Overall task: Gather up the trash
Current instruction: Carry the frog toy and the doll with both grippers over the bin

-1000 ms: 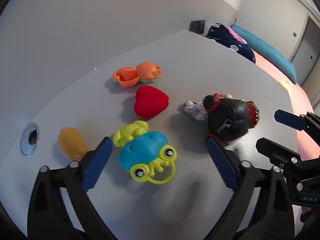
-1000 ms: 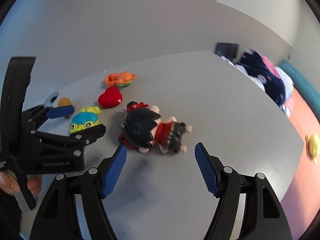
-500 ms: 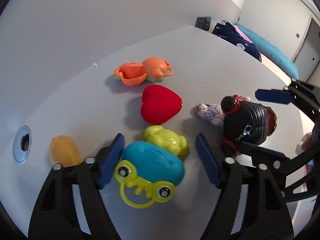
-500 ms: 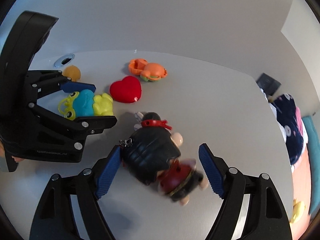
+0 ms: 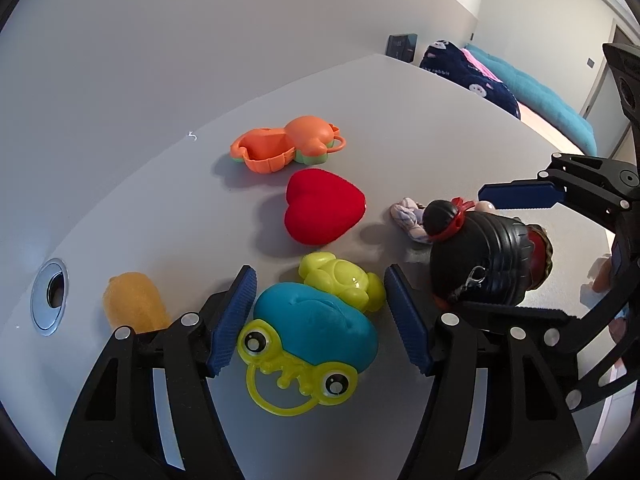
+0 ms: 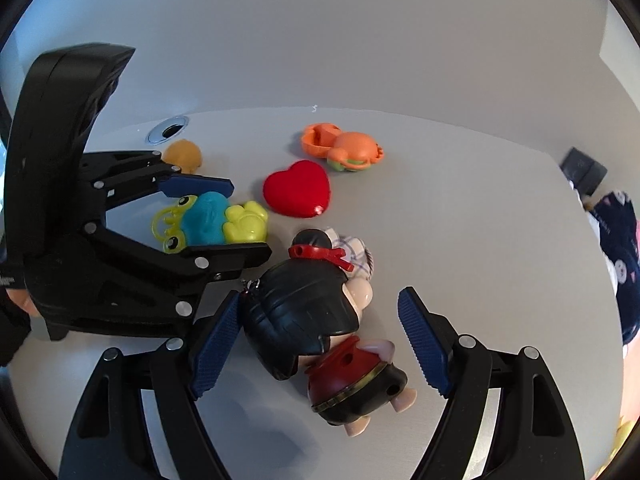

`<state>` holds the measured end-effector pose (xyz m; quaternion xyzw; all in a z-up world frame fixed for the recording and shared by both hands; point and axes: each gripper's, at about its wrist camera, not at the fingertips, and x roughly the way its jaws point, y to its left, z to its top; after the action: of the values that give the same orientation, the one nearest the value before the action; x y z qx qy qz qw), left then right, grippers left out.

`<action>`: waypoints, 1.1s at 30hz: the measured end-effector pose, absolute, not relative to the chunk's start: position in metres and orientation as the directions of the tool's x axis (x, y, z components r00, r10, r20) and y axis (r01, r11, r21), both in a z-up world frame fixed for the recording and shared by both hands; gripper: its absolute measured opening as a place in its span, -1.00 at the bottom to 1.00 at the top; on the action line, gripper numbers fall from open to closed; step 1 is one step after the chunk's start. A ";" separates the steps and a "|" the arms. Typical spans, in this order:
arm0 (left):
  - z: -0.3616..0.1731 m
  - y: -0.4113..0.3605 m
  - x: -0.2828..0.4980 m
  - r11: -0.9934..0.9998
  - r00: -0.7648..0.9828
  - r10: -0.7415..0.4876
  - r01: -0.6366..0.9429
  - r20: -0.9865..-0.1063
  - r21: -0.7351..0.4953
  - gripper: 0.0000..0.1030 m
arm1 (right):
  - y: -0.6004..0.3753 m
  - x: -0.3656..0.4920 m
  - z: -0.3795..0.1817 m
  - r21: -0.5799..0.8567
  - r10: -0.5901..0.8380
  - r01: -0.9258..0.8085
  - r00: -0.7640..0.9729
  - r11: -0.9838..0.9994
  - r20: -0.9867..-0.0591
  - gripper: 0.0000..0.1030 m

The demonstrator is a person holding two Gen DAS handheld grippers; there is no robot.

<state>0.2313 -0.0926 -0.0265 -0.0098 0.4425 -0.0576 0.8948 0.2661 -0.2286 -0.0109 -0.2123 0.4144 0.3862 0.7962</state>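
A blue and yellow-green frog toy point(image 5: 316, 328) lies on the grey table between the open pads of my left gripper point(image 5: 320, 316); it also shows in the right wrist view point(image 6: 208, 224). A black-haired doll in a red dress point(image 6: 316, 324) lies on its side between the open pads of my right gripper point(image 6: 316, 344), its hair against the left pad; it also shows in the left wrist view point(image 5: 484, 264). Neither gripper grips anything.
A red heart point(image 5: 324, 212), an orange crab toy point(image 5: 288, 148) and an orange lump point(image 5: 134, 306) lie on the table point(image 5: 420, 112). A metal grommet hole point(image 5: 50, 298) sits at the left. A small checked cloth piece point(image 5: 408, 214) lies by the doll's head. A bed lies beyond the far edge.
Both grippers have moved forward and lower. The frog now sits between the left pads and the doll between the right pads. The two grippers have come close together.
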 end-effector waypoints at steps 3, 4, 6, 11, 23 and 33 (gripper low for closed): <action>-0.027 -0.089 0.230 0.993 0.603 -0.112 0.092 -0.790 -0.070 0.25 | -0.227 0.266 -0.012 0.014 0.454 -0.802 0.324 0.597 -0.830 0.54; -0.027 -0.090 0.230 0.993 0.604 -0.112 0.093 -0.789 -0.069 0.25 | -0.227 0.266 -0.013 0.021 0.458 -0.806 0.315 0.591 -0.831 0.54; -0.027 -0.091 0.230 0.993 0.606 -0.111 0.099 -0.788 -0.064 0.25 | -0.227 0.266 -0.013 0.047 0.465 -0.810 0.287 0.585 -0.838 0.46; -0.028 -0.095 0.228 0.993 0.604 -0.105 0.106 -0.790 -0.052 0.24 | -0.229 0.261 -0.013 0.091 0.477 -0.814 0.242 0.574 -0.845 0.36; -0.011 -0.093 0.208 0.990 0.620 -0.138 0.103 -0.772 -0.094 0.24 | -0.261 0.242 -0.004 0.095 0.464 -0.647 0.428 0.756 -0.776 0.33; 0.005 -0.124 0.186 0.982 0.624 -0.177 0.160 -0.762 -0.097 0.24 | -0.298 0.214 0.015 0.122 0.449 -0.564 0.489 0.817 -0.748 0.31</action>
<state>0.1857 -0.1244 0.0048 -0.0100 0.4237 -0.0934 0.9009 0.2140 -0.2984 0.0148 -0.0698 0.4107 0.2943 0.8601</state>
